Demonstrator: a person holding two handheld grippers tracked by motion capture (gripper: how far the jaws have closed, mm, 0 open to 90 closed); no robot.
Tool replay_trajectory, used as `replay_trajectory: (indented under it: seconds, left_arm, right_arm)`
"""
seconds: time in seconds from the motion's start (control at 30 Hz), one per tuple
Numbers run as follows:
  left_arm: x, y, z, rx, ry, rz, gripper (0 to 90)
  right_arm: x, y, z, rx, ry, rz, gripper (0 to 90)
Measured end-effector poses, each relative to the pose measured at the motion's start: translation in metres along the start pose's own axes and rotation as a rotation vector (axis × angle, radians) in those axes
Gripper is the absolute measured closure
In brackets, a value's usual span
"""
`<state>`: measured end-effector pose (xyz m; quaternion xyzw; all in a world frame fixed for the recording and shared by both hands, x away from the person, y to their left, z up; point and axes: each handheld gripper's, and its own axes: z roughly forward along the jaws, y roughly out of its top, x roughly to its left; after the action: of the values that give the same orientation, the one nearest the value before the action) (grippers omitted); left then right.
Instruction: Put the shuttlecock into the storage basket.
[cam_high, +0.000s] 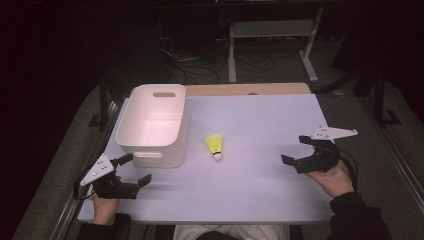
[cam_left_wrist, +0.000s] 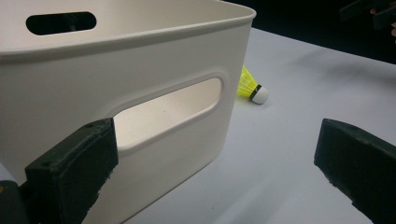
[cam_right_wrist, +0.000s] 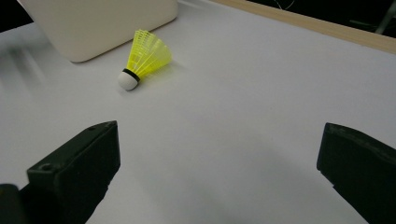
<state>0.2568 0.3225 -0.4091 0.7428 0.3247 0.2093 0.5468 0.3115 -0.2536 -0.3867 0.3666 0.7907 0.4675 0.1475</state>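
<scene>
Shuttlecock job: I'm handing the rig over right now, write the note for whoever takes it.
Left gripper: open, empty, near the front corner of the white bin.
Right gripper: open, empty, at the right of the table, jaws pointing toward the shuttlecock.
Shuttlecock: yellow, lying on its side on the table just right of the bin, cork toward the person, untouched.
Bin: upright, appears empty.
Done: nothing yet.
Left: probably grasp the shuttlecock with the right gripper and drop it in the bin.

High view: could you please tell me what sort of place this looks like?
Probably a lab or workshop set up for recording. A white-topped table stands in a dark room, loose cables trail on the floor behind it, and a bare metal stand sits farther back.
</scene>
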Motion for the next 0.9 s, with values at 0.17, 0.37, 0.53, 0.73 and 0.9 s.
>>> replay_trajectory:
  seconds: [0.17, 0.37, 0.53, 0.73, 0.9]
  left_arm:
    - [0.000, 0.000, 0.000, 0.000, 0.000, 0.000, 0.0]
    - [0.000, 0.000, 0.000, -0.001, -0.002, 0.000, 0.0]
    - [0.000, 0.000, 0.000, -0.001, -0.004, 0.000, 0.0]
    - [0.000, 0.000, 0.000, 0.000, -0.004, 0.001, 0.0]
    - [0.000, 0.000, 0.000, 0.000, -0.005, 0.001, 0.0]
  right_arm:
    - [0.002, 0.007, 0.001, 0.006, 0.010, -0.010, 0.0]
    - [0.003, 0.015, 0.003, 0.008, 0.035, -0.011, 0.0]
    - [0.005, 0.024, 0.007, 0.022, 0.043, -0.028, 0.0]
    - [0.010, 0.034, 0.013, 0.038, 0.052, -0.057, 0.0]
    - [0.013, 0.039, 0.017, 0.052, 0.061, -0.073, 0.0]
